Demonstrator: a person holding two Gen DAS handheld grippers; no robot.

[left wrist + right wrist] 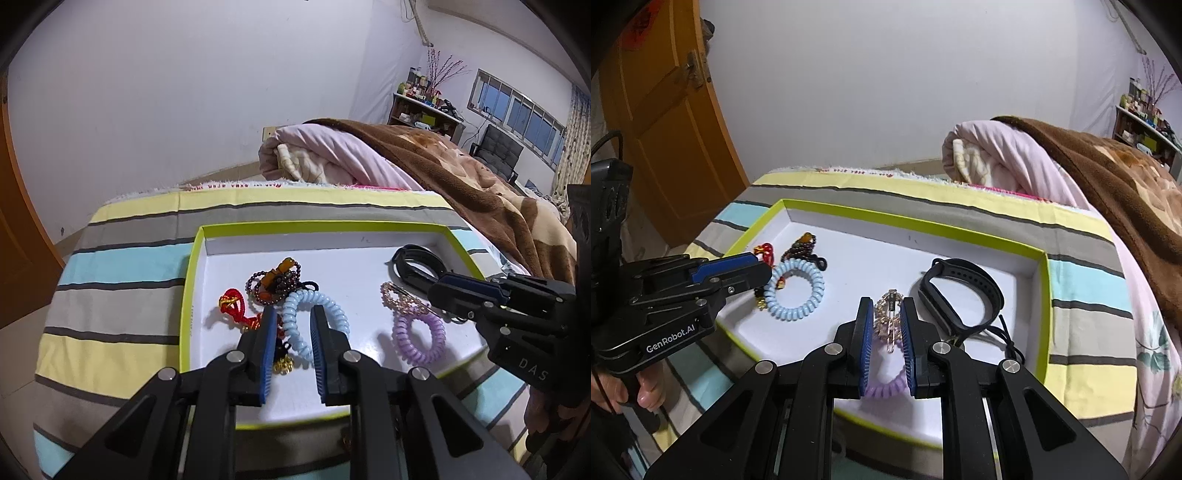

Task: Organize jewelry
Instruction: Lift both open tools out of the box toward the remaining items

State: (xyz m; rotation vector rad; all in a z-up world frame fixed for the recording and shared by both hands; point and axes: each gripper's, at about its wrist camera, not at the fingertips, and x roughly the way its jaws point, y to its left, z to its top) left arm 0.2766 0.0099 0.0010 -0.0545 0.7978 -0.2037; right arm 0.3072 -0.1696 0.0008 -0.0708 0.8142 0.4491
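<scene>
A white tray with a lime rim (195, 258) (1043, 295) lies on a striped bedsheet. In it are a light blue coil hair tie (295, 332) (812, 295), a dark bead bracelet with an amber piece (273, 284) (801, 245), a red cord ornament (236, 308), a purple coil tie (417, 338) (886, 386), a gold chain clip (400, 301) (888, 317) and a black wristband (417, 262) (964, 291). My left gripper (293, 314) is open, its jaws either side of the blue tie. My right gripper (884, 306) is open around the gold clip.
A rolled pink quilt (317, 155) and a brown blanket (480, 184) lie behind the tray on the bed. An orange door (665, 110) stands at the left. Shelves and a chair (498, 151) are at the far right.
</scene>
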